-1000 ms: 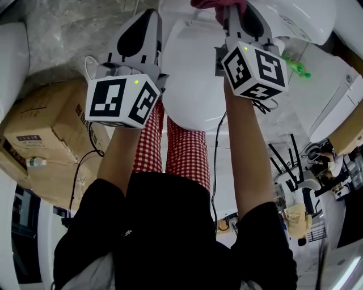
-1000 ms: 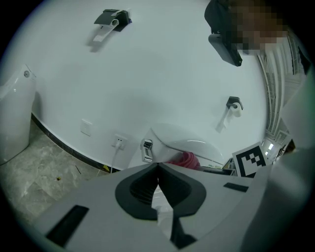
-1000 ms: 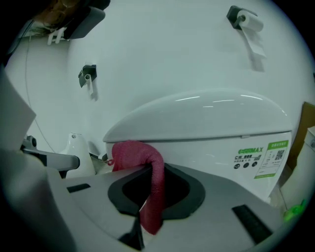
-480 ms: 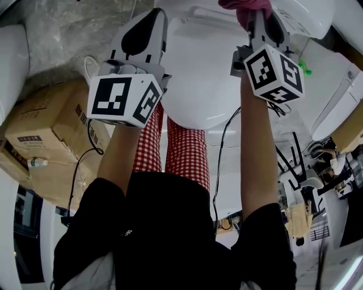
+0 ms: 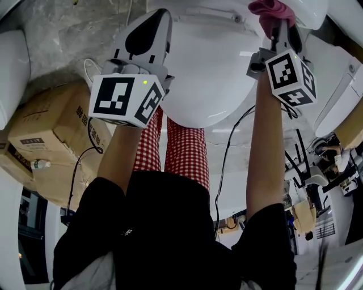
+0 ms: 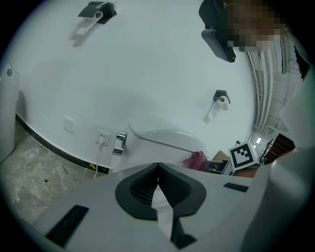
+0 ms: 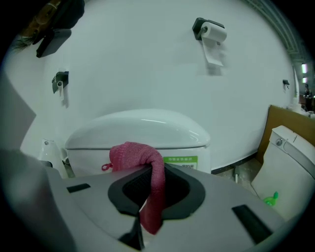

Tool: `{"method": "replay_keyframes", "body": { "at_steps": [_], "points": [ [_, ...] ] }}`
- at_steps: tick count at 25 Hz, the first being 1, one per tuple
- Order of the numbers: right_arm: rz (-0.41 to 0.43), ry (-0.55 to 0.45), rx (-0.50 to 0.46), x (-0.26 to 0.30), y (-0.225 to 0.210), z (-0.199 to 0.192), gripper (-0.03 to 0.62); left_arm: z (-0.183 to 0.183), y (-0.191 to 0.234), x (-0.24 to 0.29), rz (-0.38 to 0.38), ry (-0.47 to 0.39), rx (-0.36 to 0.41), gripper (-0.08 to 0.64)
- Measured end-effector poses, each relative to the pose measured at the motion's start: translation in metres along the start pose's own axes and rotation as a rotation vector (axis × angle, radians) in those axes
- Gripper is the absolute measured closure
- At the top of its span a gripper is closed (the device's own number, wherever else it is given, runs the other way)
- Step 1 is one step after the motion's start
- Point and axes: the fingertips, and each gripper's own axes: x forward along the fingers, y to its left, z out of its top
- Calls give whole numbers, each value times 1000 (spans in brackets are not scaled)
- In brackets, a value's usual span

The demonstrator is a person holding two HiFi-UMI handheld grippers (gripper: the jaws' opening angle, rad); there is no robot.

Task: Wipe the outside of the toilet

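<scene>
The white toilet (image 5: 210,68) fills the top middle of the head view, lid down. My right gripper (image 5: 281,25) is shut on a pink cloth (image 5: 272,10) and holds it at the toilet's right rear, near the tank. In the right gripper view the cloth (image 7: 142,160) drapes over the jaws in front of the toilet's tank (image 7: 142,130). My left gripper (image 5: 152,22) hovers at the toilet's left side, jaws shut with nothing in them. The left gripper view shows the toilet (image 6: 162,140) ahead, with the pink cloth (image 6: 197,160) at its far side.
Cardboard boxes (image 5: 45,130) sit on the floor to the left. A second white toilet (image 7: 290,162) with a green item (image 7: 269,199) stands to the right, beside a cardboard sheet (image 7: 288,118). A paper-roll holder (image 7: 210,32) hangs on the wall. A wall socket (image 6: 102,138) has a cable.
My right gripper has carried the pink cloth to the right and further back along the toilet's top. The left gripper has hardly moved.
</scene>
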Motion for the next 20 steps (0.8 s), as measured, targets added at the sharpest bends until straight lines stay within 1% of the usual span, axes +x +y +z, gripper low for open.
{"method": "replay_keyframes", "body": {
  "at_steps": [2, 6, 15, 18, 20],
  "points": [
    [-14, 1, 6, -2, -8, 1, 537, 2, -3, 1, -4, -15, -6, 551],
    [-35, 0, 13, -6, -21, 3, 537, 5, -9, 5, -16, -18, 1, 551],
    [-50, 6, 37, -10, -37, 4, 537, 0, -14, 8, -19, 2, 13, 551],
    [-72, -1, 51, -13, -44, 4, 537, 1, -16, 8, -21, 2, 18, 551],
    [-88, -6, 39, -16, -49, 5, 537, 0, -17, 8, -22, 1, 18, 551]
  ]
}}
